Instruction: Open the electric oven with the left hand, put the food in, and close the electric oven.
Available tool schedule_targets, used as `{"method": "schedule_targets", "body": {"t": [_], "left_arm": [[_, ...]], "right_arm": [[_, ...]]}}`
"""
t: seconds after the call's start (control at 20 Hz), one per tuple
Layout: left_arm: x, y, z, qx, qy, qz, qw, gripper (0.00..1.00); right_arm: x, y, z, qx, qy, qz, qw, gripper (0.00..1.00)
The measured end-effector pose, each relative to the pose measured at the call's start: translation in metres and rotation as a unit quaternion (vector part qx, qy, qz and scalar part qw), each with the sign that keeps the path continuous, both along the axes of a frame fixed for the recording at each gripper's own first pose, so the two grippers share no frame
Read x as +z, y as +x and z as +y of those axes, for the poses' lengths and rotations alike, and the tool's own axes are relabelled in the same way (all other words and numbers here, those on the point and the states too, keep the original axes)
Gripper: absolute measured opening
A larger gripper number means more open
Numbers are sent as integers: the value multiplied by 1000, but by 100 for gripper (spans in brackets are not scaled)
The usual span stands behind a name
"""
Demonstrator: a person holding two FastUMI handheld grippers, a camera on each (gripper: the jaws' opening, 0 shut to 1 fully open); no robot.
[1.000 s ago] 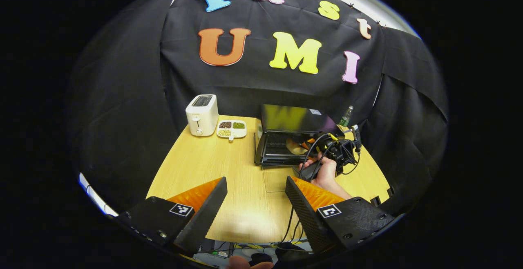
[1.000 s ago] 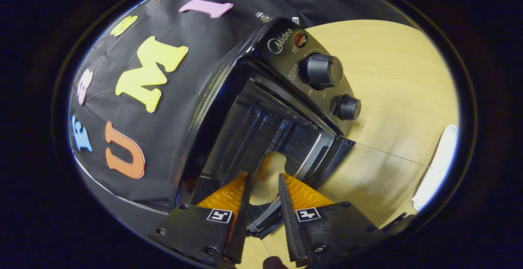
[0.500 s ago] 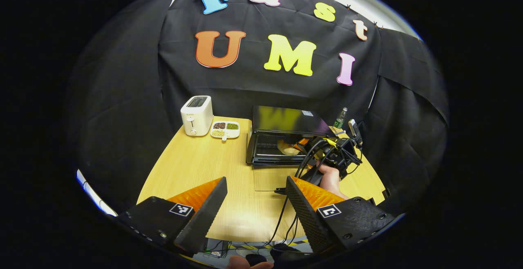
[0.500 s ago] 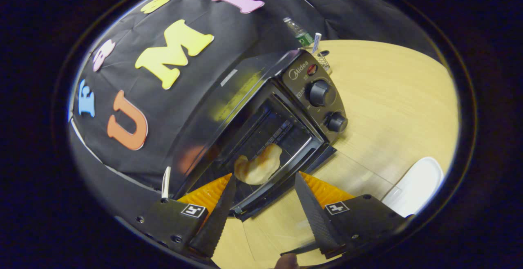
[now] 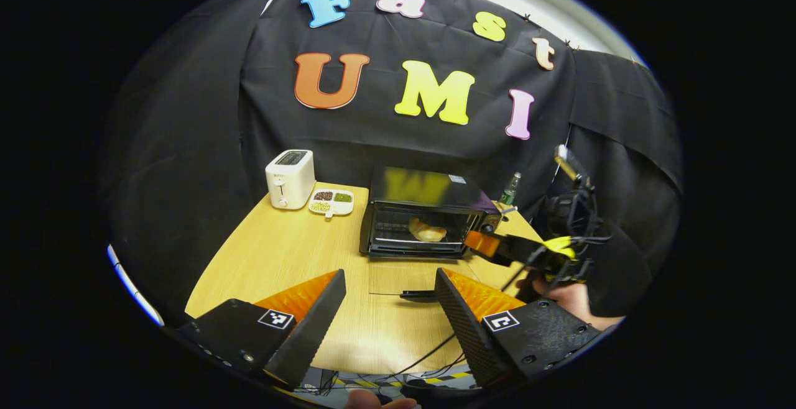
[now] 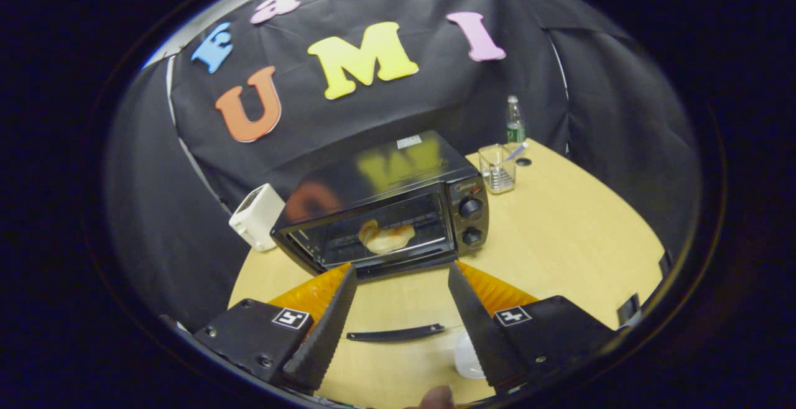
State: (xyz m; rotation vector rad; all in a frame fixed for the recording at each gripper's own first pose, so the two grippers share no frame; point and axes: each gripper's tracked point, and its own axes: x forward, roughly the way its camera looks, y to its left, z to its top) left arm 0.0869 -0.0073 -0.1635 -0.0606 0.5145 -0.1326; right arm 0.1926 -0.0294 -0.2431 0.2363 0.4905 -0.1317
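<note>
Both grippers are hanging wide and empty: left gripper (image 5: 388,284), right gripper (image 6: 401,278). Food (image 6: 385,237) is sitting inside the electric oven (image 6: 379,210), frame centre; its glass door (image 6: 398,328) is lying open, likely needing lifting next.

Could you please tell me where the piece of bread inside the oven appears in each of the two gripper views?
Left gripper view: the pale golden piece of bread sits right of centre, inside the black electric oven, behind its lowered glass door.
Right gripper view: the bread sits just left of centre, above the gap between the fingers.
Shared landmark: the white toaster, left of the oven in both.
</note>
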Motion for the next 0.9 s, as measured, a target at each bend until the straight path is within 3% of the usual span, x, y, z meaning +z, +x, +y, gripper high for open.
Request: {"method": "schedule_targets", "body": {"t": [0.2,0.5,0.9], "left_arm": [[-23,-1,-14,0,-13,6,1000,95],[-54,-14,-34,4,-46,30,998,95],[-116,-33,-61,-10,-48,66,997,95]], "right_arm": [[29,-42,-20,18,-84,-23,996,95],[46,-105,-58,8,-110,-28,993,96],[46,-145,-94,-20,-116,-21,993,96]]}}
